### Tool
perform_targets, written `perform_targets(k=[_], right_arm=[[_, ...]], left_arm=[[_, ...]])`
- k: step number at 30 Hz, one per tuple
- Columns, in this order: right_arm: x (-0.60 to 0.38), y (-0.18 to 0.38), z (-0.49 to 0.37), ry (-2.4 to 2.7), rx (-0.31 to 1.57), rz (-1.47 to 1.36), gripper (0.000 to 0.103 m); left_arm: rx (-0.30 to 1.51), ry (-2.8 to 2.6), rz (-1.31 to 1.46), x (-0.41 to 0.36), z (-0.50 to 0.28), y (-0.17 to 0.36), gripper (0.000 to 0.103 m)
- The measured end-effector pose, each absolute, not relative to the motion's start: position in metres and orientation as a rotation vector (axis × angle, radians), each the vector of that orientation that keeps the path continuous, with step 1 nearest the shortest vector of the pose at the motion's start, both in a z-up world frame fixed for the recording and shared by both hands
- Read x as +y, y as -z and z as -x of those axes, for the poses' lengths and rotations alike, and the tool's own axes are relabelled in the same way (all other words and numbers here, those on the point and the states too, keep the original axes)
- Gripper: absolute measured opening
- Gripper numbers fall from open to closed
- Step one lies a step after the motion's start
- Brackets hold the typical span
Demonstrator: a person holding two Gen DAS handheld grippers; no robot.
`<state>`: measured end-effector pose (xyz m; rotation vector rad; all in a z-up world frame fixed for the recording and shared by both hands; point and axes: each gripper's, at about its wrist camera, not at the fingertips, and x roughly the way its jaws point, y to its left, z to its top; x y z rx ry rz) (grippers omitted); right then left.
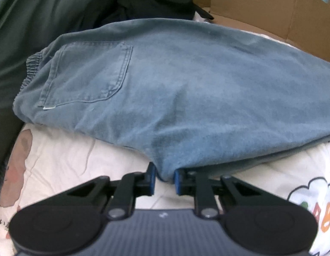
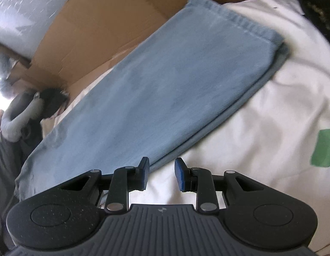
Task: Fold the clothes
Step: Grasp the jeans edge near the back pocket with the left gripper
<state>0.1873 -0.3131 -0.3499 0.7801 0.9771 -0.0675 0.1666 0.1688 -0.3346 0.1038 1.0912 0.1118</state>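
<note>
Light blue jeans [image 1: 175,81] lie folded lengthwise on a white printed sheet [image 1: 58,149], back pocket [image 1: 90,74] up and elastic waistband [image 1: 31,64] at the left. My left gripper [image 1: 164,178] is shut on a fold of denim at the jeans' near edge, with the cloth pinched between the blue pads. In the right wrist view the jeans' legs [image 2: 165,85] run up to the hem [image 2: 235,19]. My right gripper [image 2: 161,175] stands open just at the leg's near edge, above the white sheet [image 2: 261,117], with nothing between its fingers.
A flattened cardboard box [image 1: 261,4] lies beyond the jeans, also visible as cardboard [image 2: 100,21] in the right wrist view. A heap of dark and grey clothes [image 1: 160,4] sits at the far side. Dark green fabric [image 1: 26,21] fills the left.
</note>
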Motion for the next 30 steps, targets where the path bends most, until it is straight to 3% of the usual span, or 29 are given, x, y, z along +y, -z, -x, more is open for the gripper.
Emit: perform_targets(k=[8, 17, 28, 30], right_arm=[[-0.32, 0.357, -0.179, 0.076, 0.987, -0.789, 0.028], [-0.313, 0.345, -0.185, 0.045, 0.949, -0.761, 0.029], [-0.269, 0.327, -0.21, -0.059, 0.959, -0.459, 0.032], [-0.262, 0.325, -0.215, -0.084, 0.957, -0.438, 0.032]], left_arm=[[1.202, -0.115, -0.037, 0.177, -0.157, 0.328, 0.02], [1.095, -0.135, 0.017, 0.181, -0.169, 0.3, 0.02], [1.136, -0.116, -0.009, 0.173, -0.199, 0.338, 0.022], [1.188, -0.129, 0.041, 0.181, -0.205, 0.354, 0.027]])
